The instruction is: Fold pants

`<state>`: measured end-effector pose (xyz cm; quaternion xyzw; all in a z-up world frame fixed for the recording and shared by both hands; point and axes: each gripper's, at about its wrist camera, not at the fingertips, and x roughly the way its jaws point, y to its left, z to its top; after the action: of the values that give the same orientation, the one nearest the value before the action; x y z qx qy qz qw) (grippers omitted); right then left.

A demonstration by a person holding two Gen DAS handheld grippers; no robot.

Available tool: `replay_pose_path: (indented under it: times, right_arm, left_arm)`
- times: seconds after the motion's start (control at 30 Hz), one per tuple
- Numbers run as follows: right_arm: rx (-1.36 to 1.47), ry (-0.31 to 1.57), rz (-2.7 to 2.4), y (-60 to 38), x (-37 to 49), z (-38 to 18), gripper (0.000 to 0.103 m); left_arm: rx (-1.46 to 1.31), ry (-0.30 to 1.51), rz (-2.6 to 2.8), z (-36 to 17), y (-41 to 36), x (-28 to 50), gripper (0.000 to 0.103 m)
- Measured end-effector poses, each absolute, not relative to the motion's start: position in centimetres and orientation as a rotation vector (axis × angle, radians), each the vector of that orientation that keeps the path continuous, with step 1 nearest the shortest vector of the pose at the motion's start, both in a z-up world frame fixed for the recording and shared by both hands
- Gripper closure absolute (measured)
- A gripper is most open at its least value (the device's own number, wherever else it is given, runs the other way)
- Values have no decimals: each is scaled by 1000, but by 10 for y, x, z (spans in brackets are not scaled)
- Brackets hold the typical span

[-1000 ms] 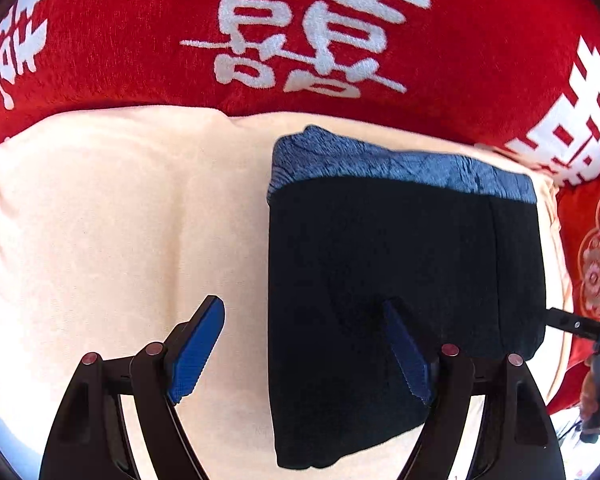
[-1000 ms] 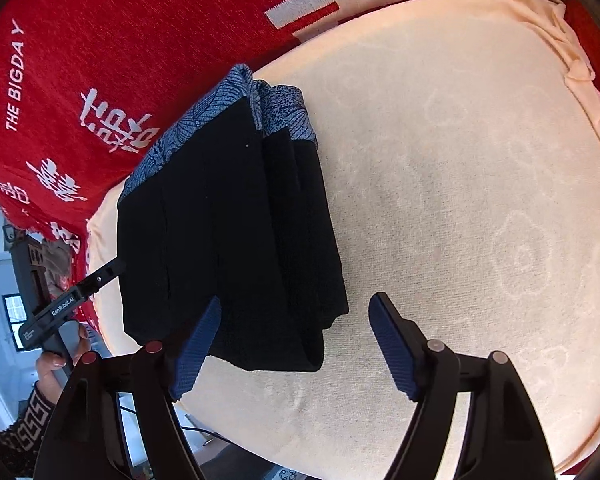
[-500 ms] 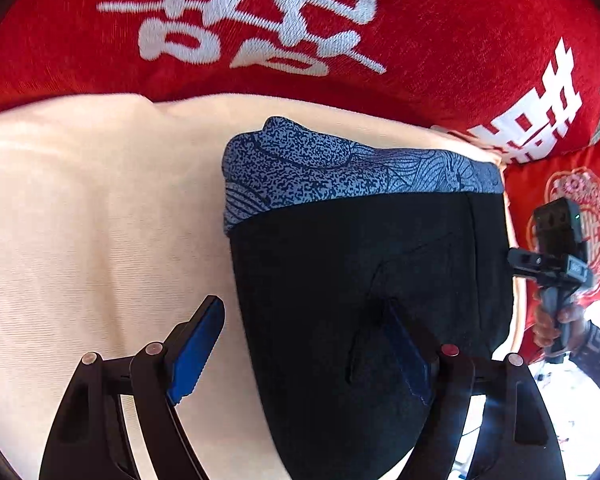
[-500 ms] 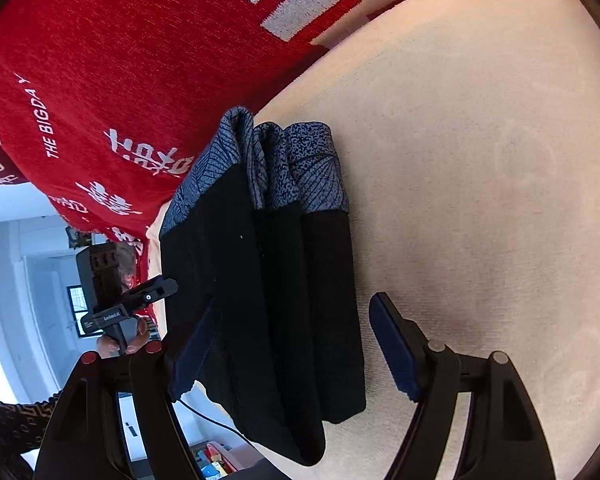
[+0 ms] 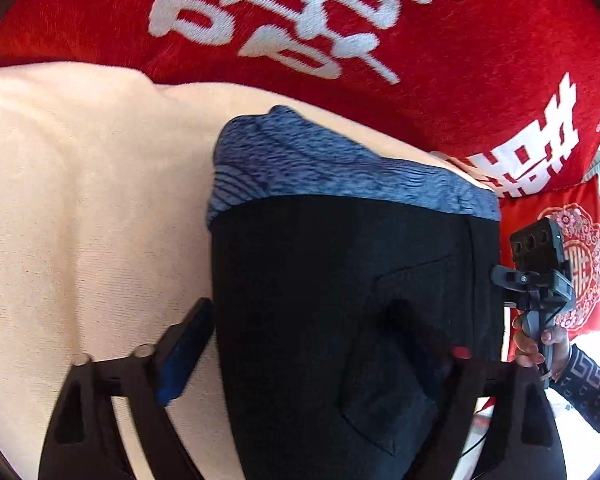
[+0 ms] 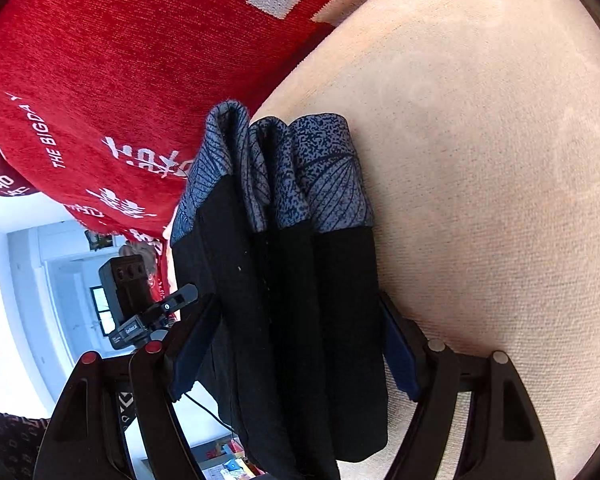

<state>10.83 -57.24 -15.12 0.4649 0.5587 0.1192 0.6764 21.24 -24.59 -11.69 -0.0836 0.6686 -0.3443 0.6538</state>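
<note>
The folded pants [image 5: 340, 260], black with a blue-grey patterned waistband [image 6: 324, 184], lie on a cream seat cover [image 5: 80, 200]. My left gripper [image 5: 300, 312] hangs over their left half with its jaws closing. One blue pad [image 5: 184, 352] sits right at the pants' left edge; the other finger is dark against the black cloth. My right gripper [image 6: 300, 300] straddles the folded stack [image 6: 284, 320] from its end, jaws closing, with a pad [image 6: 396, 352] close by each side. I see no clear squeeze on the cloth.
A red blanket with white characters [image 5: 300, 20] covers the backrest behind the pants [image 6: 120, 60]. A red embroidered cushion [image 5: 580, 260] stands at the right. A hand [image 5: 540, 344] holds the other gripper's body there. The seat edge drops to a bright room [image 6: 20, 300].
Both grippers have sunk and tipped down toward the pants, which now fill more of each view. The fingers have come in around the cloth, and the jaws stand slightly narrower.
</note>
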Motion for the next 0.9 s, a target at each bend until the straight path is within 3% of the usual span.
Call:
replay_pose_path:
  times: [0.07,0.2,0.3,0.73,0.9]
  right_arm:
    - [1033,1256,259,-572,108,-148,35]
    - [1111,1211,250,-574,99,-145,49]
    - [1130,1194,267,-573,98,-137,53]
    - [1136,1163,401,-543,62,-84,55]
    - [1145,1180,415,-524,30,-84,55]
  left_arm:
    - [-170,1500,-788,-108,-251,209,36]
    - [-136,1471,-769,-95,-257,205,40]
    - [-114,1445,-766,-80,-258,201,44]
    - [-90,1387,-734,-1,-237,149,46]
    - [-93,1410,-697,6,-219,113,46]
